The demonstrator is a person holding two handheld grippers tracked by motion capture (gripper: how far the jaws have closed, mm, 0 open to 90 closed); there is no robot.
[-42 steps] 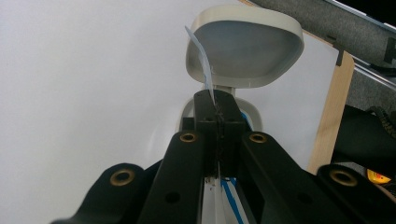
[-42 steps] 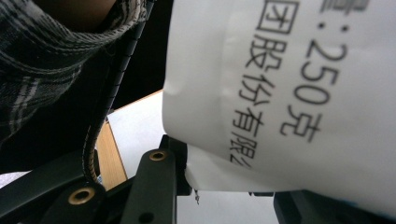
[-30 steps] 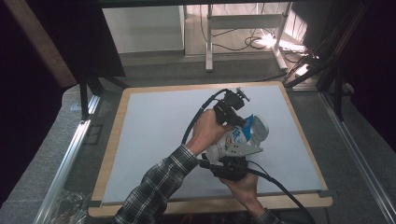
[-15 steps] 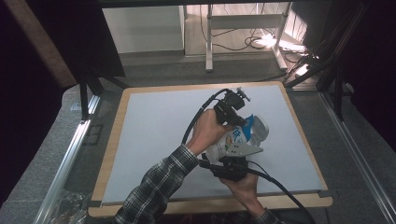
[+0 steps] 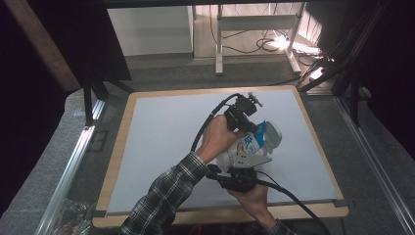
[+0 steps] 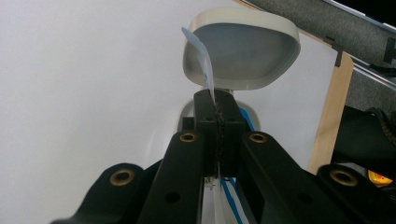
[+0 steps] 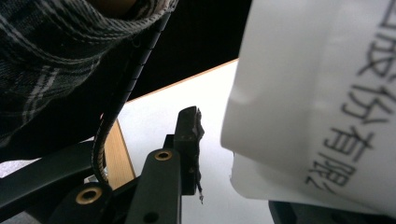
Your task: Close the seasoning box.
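Note:
A white and blue bag (image 5: 247, 144) hangs tilted over a white bowl (image 5: 274, 133) on the table. My left gripper (image 5: 254, 128) is shut on the bag's thin top edge; in the left gripper view the jaws (image 6: 217, 100) pinch the blue flap (image 6: 201, 56) just before the bowl (image 6: 243, 51). My right gripper (image 5: 243, 159) is at the bag's lower end. Its jaws have just been closing. In the right gripper view the printed bag (image 7: 317, 93) lies over one jaw, and the other pad (image 7: 189, 135) stands a little apart from it.
The white table top (image 5: 161, 137) has a wooden rim (image 5: 117, 161), with wide room to the left of the hands. A metal rail (image 5: 73, 161) runs along the left side. Crumpled plastic (image 5: 73, 215) lies at the near left corner. Cables and a lamp (image 5: 288, 44) lie on the floor beyond.

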